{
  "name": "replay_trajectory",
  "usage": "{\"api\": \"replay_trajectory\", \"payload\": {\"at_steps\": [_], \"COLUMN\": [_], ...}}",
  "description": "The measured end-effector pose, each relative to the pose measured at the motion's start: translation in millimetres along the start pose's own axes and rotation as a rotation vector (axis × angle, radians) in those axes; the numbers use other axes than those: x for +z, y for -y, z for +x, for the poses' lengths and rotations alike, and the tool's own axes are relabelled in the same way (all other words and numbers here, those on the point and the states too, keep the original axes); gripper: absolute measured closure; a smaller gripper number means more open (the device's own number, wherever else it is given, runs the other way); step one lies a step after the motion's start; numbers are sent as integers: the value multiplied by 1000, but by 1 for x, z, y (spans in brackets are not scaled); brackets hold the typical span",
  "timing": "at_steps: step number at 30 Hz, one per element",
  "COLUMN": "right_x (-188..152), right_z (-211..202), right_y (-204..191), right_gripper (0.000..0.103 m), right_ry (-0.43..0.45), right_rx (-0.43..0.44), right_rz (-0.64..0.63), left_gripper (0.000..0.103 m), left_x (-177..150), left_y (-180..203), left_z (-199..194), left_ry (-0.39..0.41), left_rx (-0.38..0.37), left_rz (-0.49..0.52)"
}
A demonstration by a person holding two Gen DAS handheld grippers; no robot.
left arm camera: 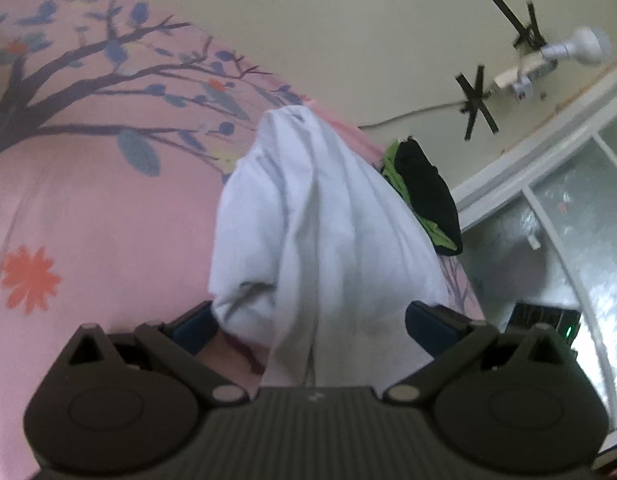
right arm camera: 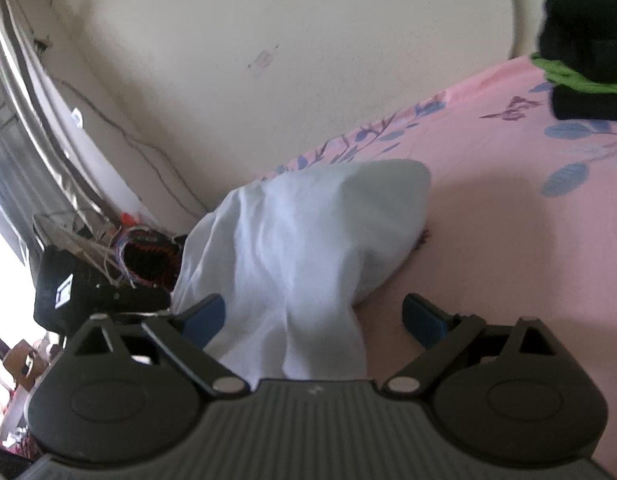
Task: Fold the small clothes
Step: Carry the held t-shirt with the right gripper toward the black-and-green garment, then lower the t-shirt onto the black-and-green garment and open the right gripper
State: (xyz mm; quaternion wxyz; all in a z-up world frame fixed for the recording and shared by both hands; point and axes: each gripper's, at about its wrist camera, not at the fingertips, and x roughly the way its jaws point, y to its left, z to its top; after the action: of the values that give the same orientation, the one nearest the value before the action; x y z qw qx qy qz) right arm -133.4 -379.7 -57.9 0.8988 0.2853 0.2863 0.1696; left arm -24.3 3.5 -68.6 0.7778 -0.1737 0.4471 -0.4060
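Over pink bedsheet (left arm camera: 88,220), both spread grippers straddle white garment (left arm camera: 308,220).

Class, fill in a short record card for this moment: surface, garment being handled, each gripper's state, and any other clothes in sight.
Surface: pink bedsheet with a tree and leaf print
Garment: white cloth, bunched and draped, running back between both grippers' fingers
Left gripper: fingers spread wide, cloth between them
Right gripper: fingers spread wide, cloth between them
Other clothes: black and green pile on the sheet near the wall
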Motion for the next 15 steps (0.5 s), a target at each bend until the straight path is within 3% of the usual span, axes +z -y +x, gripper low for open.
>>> {"api": "replay_trajectory", "payload": {"at_steps": [1,4,6,7,10,15], "right_x": [5,17,26,31,56,122], "right_z": [12,35,34,30,12,-42], "right_y": [0,-1,-13,-19,-27,-8], "right_gripper": [55,79,84,86,87,87], "right_ry": [-35,-71,-53,-37,31,216], "right_rx": [14,12,2,1,-16,-97], "right_rz": [-2,24,-29,-64,-134,-205], "left_gripper": [0,3,26,31,33,32], "left_x": [1,5,9,12,28,85], "left_y": [4,10,13,17,42,131], "left_z": [4,18,26,30,41,73], "left_ry": [3,15,0,-15,-40,3], "left_rx": [7,-1,3,13,5,-14], "left_rz": [19,35,28,26,84,299]}}
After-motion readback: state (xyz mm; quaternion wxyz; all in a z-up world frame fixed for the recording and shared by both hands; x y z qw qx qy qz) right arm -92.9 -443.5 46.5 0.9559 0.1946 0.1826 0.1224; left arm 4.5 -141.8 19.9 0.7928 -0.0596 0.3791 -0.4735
